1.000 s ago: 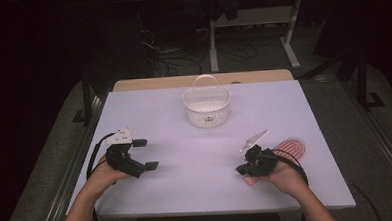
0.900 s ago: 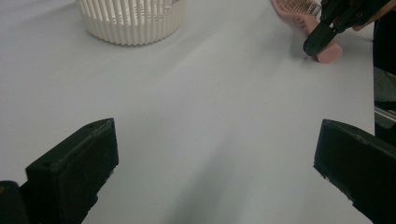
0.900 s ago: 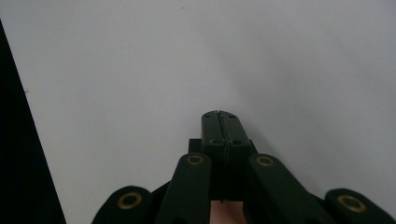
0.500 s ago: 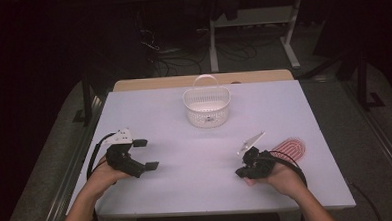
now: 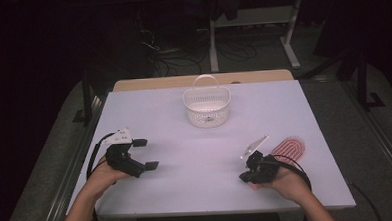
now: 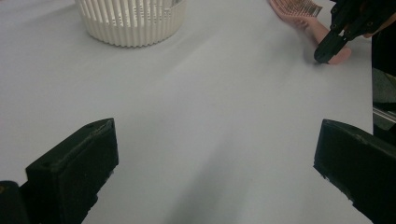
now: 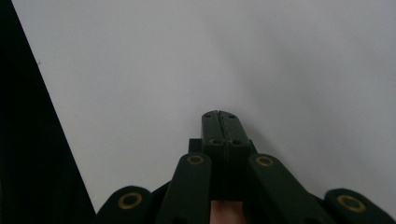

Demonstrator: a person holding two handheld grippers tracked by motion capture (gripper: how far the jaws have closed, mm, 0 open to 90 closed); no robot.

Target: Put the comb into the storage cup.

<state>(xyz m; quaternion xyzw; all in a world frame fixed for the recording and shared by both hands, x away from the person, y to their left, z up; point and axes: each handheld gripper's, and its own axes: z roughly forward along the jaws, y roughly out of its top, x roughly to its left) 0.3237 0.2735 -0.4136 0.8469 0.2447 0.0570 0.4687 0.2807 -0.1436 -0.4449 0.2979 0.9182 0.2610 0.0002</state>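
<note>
At the left of the white table (image 5: 149, 115), the left gripper (image 5: 145, 154) rests low over the surface in the person's left hand (image 5: 99, 177), its jaws spread wide with nothing between them; the left gripper view looks out between the two black pads at bare tabletop, so this tool seems parked, ready but idle. Toward the middle, near the far edge, stands a white slatted basket (image 5: 207, 107) with its handle raised upright, well apart from both hands; its open top and central spot suggest it is there to receive whatever gets picked up. Further right, the right gripper (image 5: 246, 177) sits near the front edge in the person's right hand (image 5: 287, 182), and its jaws are pressed fully together: the right gripper view shows the two pads meeting along a single seam over plain white table, with nothing caught between them. Just beside and behind that hand lies a pink hairbrush (image 5: 289, 147), flat on the table with its bristles up. In the left gripper view the closed jaw tips (image 6: 327, 49) touch or nearly touch the end of the brush's handle (image 6: 322, 35); which of the two I cannot tell. My reading is that the brush is the thing being worked on, and that the closed tool would have to open before it could grasp it.
</note>
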